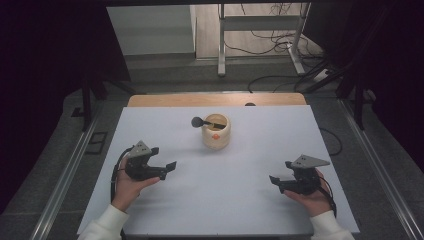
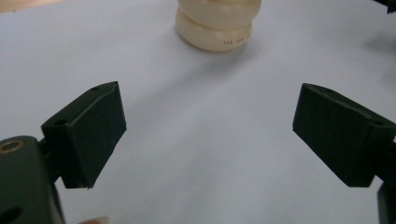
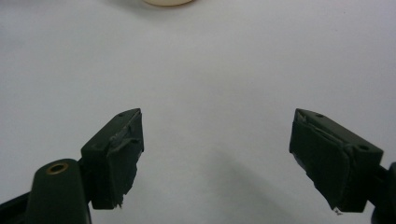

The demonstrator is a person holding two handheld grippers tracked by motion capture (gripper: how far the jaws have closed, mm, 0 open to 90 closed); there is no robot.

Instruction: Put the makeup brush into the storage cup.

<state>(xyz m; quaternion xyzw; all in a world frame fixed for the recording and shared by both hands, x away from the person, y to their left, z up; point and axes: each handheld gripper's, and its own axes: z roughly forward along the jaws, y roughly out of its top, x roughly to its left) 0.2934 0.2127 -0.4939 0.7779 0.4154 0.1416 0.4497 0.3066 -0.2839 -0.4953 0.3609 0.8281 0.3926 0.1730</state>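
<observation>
Both tongs, left gripper (image 1: 166, 157) and right gripper (image 1: 280, 174), spread empty; cream jar (image 1: 216, 132) holds black-headed brush (image 1: 198, 121) on white table (image 1: 240, 195), cabled floor (image 1: 270, 45) beyond.

Small red lettering runs along the cream jar's (image 2: 217, 28) base, too blurred to read.

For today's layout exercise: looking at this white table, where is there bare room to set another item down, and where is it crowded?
Bare patches: the wide stretch of white table between the left claw and the right claw, and the areas on either side of the cream pot. It is crowded only at the back centre, where the pot stands with a black brush leaning out of it.
</observation>
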